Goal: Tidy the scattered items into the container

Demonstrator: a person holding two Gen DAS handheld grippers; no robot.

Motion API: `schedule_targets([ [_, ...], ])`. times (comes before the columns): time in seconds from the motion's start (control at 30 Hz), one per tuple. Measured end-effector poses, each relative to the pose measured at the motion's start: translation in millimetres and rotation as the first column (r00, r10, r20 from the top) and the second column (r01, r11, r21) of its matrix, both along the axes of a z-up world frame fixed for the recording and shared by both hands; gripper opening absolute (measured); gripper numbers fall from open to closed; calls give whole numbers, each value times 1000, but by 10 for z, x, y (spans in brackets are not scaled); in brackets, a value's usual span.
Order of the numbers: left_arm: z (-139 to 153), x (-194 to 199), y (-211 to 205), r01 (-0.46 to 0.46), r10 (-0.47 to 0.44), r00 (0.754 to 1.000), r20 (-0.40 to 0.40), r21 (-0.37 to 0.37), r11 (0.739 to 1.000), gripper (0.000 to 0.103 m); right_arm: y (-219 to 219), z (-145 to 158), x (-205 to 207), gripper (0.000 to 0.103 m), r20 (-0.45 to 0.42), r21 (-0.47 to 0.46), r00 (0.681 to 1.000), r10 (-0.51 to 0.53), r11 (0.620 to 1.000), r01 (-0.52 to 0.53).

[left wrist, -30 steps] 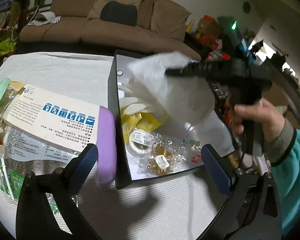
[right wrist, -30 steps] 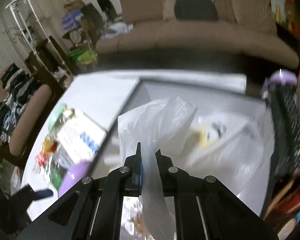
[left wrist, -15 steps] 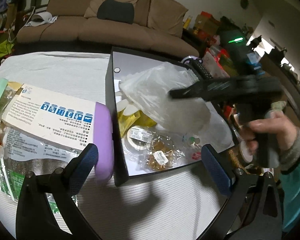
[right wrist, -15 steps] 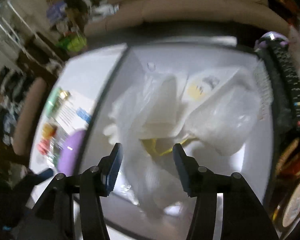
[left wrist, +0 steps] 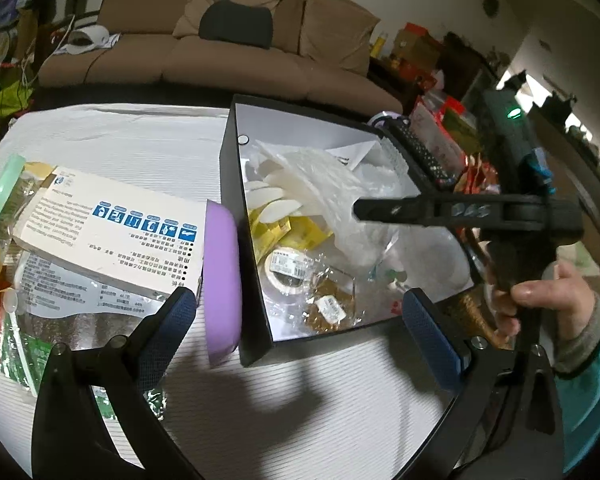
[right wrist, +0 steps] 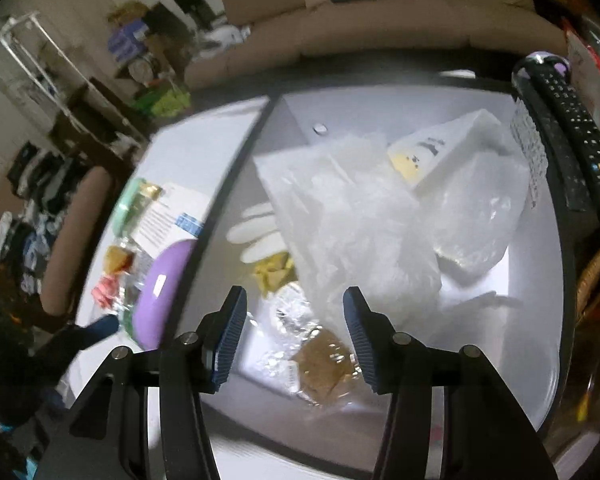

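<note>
A black box with a white inside (left wrist: 236, 184) (right wrist: 540, 320) stands on the white table. A clear plastic bag (left wrist: 324, 196) (right wrist: 356, 224) lies in it on top of yellow packets (left wrist: 300, 228), a tape roll (left wrist: 288, 272) and small wrapped items. My right gripper (right wrist: 294, 320) is open and empty just above the bag; its finger shows from the side in the left wrist view (left wrist: 404, 210). My left gripper (left wrist: 296, 320) is open and empty, low over the table at the box's near-left corner. A purple case (left wrist: 220, 280), a white printed box (left wrist: 112, 236) and foil packets (left wrist: 40, 300) lie left of the box.
A black remote (right wrist: 572, 136) lies along the box's far right side, with cluttered packages beyond. A brown sofa (left wrist: 220, 48) stands behind the table. A green-capped item (left wrist: 0, 192) lies at the table's left edge.
My right gripper carried the plastic bag down into the box, opened and let it go. The bag now rests in the box. My left gripper stayed almost still.
</note>
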State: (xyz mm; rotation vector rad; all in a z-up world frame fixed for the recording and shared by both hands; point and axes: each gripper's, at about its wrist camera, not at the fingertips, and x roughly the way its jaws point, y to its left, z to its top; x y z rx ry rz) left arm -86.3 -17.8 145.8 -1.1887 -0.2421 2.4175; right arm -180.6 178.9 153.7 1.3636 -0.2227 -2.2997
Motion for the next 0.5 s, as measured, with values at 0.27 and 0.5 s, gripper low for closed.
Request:
schedule_targets([
  [0.27, -13, 317, -3, -24, 19, 997, -77, -65, 998, 103, 217, 374, 792, 103, -206, 33, 976, -71, 996, 79],
  [0.5, 82, 624, 75, -95, 89, 992, -91, -68, 993, 103, 403, 232, 1324, 103, -221, 85, 965, -143, 983, 165],
])
